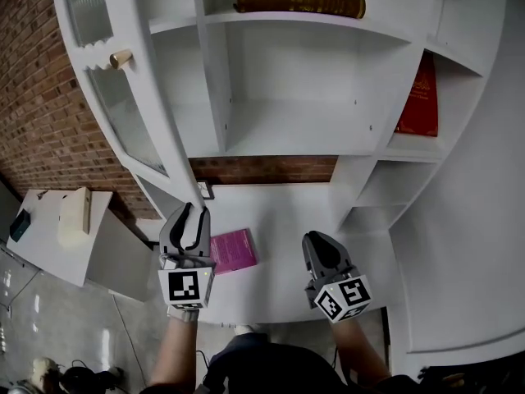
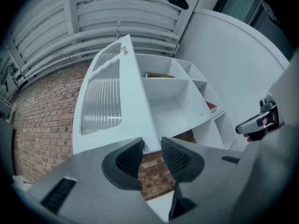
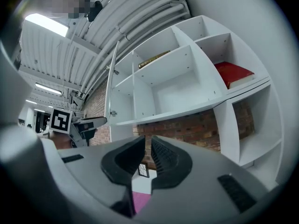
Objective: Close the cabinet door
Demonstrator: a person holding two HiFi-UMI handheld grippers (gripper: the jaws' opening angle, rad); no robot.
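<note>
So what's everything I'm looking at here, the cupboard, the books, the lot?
Cabinet: one, white, open shelves.
Door: one, white with ribbed glass, swung open at the left.
Knob: one, brass-coloured, on the door.
Brown book: one, lying on the top shelf.
Red book: one, in the right compartment.
Pink book: one, flat on the white counter.
Brick wall: red-brown, left of the cabinet.
Side table: one, white, lower left, cream box on it.
Left tongs: grey, at the door's lower edge, jaws apart.
Right tongs: grey, over the counter, empty.
</note>
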